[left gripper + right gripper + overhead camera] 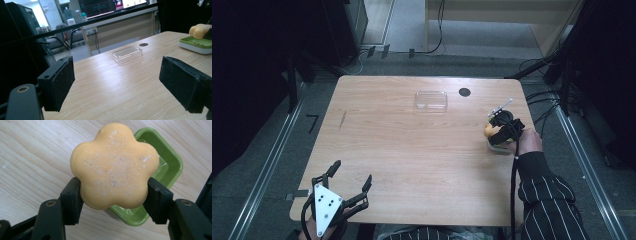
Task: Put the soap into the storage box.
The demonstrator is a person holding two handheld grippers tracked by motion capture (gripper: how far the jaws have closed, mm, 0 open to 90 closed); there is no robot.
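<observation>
- Right gripper point(113, 192): clamped on flower-shaped orange soap point(113, 165), frame centre, held above green soap dish point(172, 165), likely for lifting out or setting in.
- Left gripper point(116, 82): jaws apart, idle, lower frame.
- Clear lid point(127, 54): mid-table, apart.

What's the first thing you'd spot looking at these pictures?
The orange flower-shaped soap, squeezed in the right tongs just above a green dish at the table's right edge. Next, a clear plastic lid lying at the far middle, and the left tongs wide open at the near left corner.
</observation>
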